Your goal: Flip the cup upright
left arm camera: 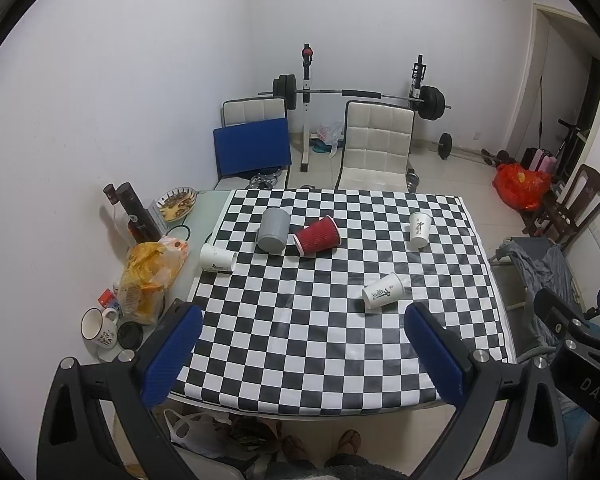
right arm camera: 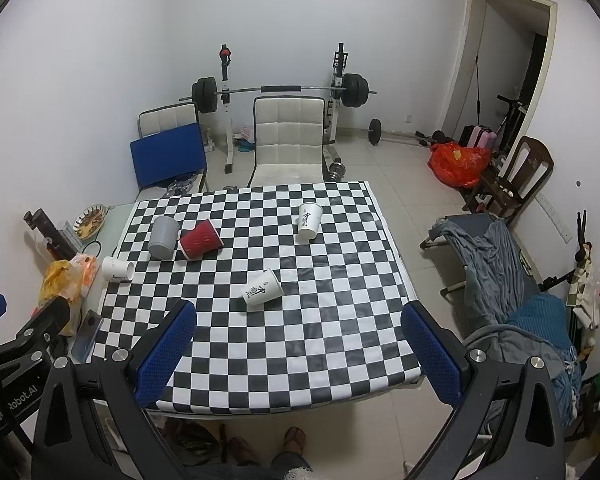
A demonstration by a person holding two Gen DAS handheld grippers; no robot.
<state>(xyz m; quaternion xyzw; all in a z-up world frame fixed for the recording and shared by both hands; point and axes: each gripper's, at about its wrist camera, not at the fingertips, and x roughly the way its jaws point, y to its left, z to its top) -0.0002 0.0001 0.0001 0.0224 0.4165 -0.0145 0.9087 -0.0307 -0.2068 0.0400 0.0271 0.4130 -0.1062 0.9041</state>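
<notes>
Several cups are on the checkered table (left arm camera: 324, 344). A white paper cup (left arm camera: 383, 291) lies on its side near the middle right; it also shows in the right wrist view (right arm camera: 262, 287). A red ribbed cup (left arm camera: 317, 236) (right arm camera: 201, 239), a grey cup (left arm camera: 274, 230) (right arm camera: 163, 237) and a white cup (left arm camera: 218, 258) (right arm camera: 117, 269) at the left edge also lie on their sides. Another white cup (left arm camera: 420, 229) (right arm camera: 310, 221) stands upright at the far right. My left gripper (left arm camera: 304, 352) and right gripper (right arm camera: 298, 352) are open and empty, held above the table's near edge.
Left of the cloth stand a dark bottle (left arm camera: 140, 212), a dish (left arm camera: 177, 203), a yellow bag (left arm camera: 150, 276) and a mug (left arm camera: 100, 328). White chairs (left arm camera: 374, 148) and a barbell rack (left arm camera: 360, 94) stand behind. A cot with clothes (right arm camera: 500, 264) is to the right.
</notes>
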